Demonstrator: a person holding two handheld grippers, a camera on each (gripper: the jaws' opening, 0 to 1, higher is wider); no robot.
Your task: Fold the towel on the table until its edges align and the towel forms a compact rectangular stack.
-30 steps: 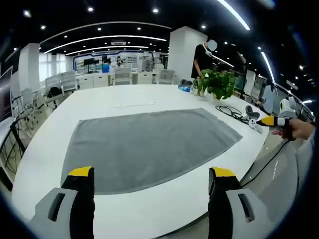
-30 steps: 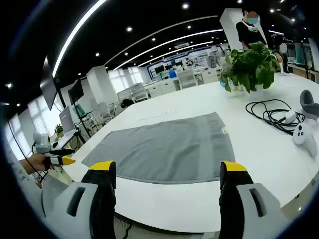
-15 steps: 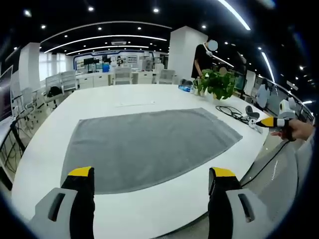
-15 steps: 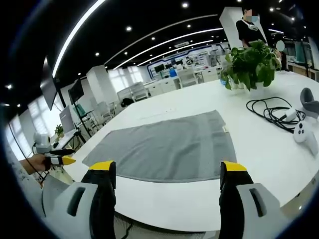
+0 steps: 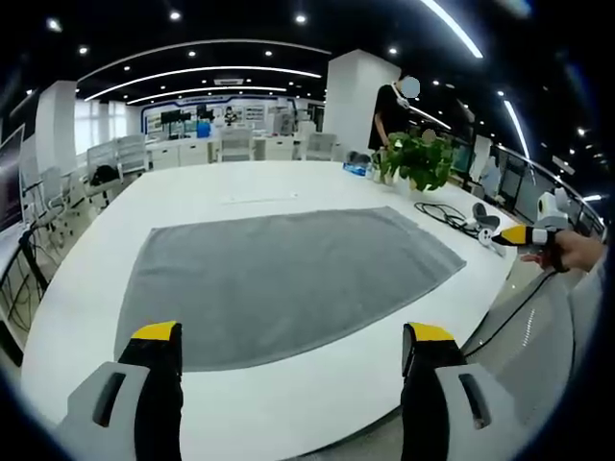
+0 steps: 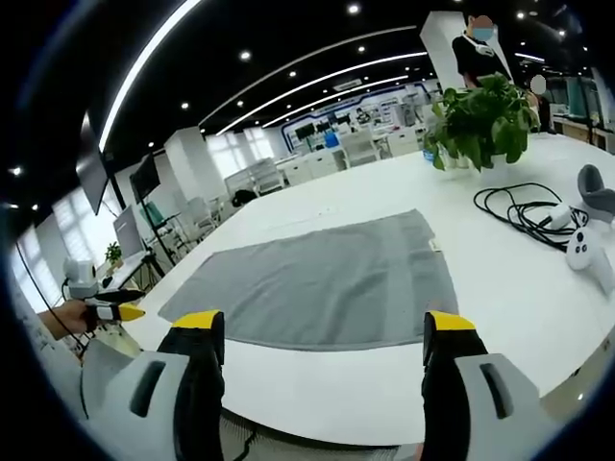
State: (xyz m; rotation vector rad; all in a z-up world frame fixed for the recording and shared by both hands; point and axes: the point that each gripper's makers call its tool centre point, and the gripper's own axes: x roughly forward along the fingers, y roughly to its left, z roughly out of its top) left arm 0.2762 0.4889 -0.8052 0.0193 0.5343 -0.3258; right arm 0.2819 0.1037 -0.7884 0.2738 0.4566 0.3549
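Towel: grey towel (image 5: 279,283) (image 6: 322,283) lies flat, unfolded, spread on white tabletop (image 5: 240,413) (image 6: 317,389); no fold in it yet. Near edge sits back from tabletop's near rim, w/ bare white strip between.
Left gripper: left gripper (image 5: 288,341), jaws wide apart, yellow tips, holding nothing; hovers at near side of tabletop, short of towel's near edge, not touching it. Also seen in right gripper view, far left (image 6: 120,310), held in a hand (image 6: 62,317), well apart from towel.
Right gripper: right gripper (image 6: 322,327), jaws spread wide, nothing between them; off tabletop's near edge, apart from towel. In left gripper view it shows at far right (image 5: 514,234), in a hand (image 5: 577,252), beyond towel's right corner.
Plant: green potted plant (image 5: 418,161) (image 6: 480,120) on tabletop past towel's far right corner.
Cable: black cable (image 5: 444,216) (image 6: 524,216) coiled on tabletop btwn plant and near rim, right of towel, not touching it.
Controllers: white controller (image 6: 579,248) just beside cable; a grey one (image 6: 598,195) near it at view's edge.
Person: person (image 5: 392,110) (image 6: 478,58) in dark top stands behind plant.
Bkgd: white chairs (image 5: 235,146) and desks beyond tabletop's far end; strip lights on dark ceiling.
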